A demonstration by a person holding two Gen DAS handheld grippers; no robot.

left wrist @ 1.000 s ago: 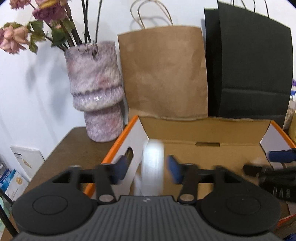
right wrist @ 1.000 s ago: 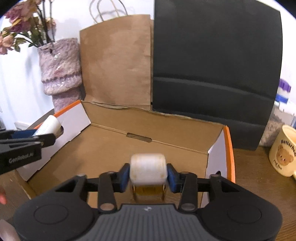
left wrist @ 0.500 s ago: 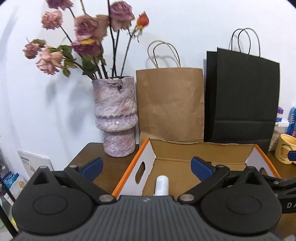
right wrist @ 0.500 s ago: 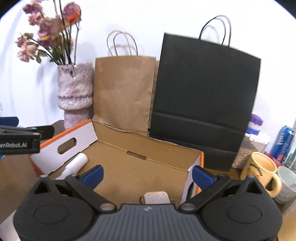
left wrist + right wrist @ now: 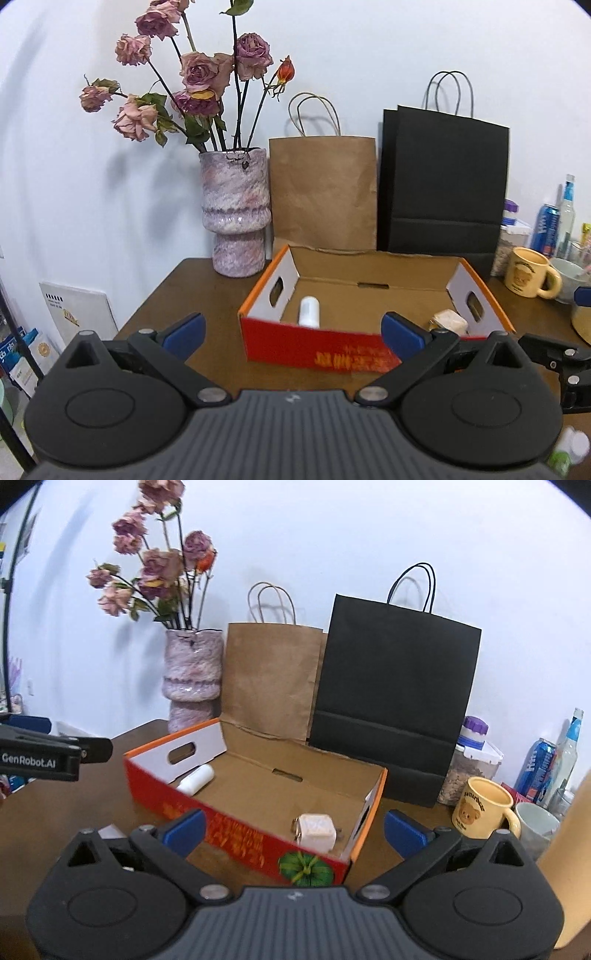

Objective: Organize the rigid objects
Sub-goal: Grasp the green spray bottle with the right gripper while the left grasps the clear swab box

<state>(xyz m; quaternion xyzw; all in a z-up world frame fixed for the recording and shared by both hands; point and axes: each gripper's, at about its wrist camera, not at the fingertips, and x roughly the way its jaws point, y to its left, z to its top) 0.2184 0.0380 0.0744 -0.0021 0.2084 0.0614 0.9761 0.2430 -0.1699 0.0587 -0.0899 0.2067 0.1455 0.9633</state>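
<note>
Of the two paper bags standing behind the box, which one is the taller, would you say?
The black paper bag, on the right, is the taller; the brown paper bag beside the vase stands lower.

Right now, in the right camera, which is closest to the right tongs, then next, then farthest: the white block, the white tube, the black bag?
1. white block, in the box's near right corner.
2. white tube, by the box's left wall.
3. black bag, standing behind the box.

"GenRobot.AI" white on left gripper (image 5: 55, 757) arm, 9 o'clock of right wrist view. Yellow mug (image 5: 480, 806) lettering, red box (image 5: 236, 830) print: unreadable.
</note>
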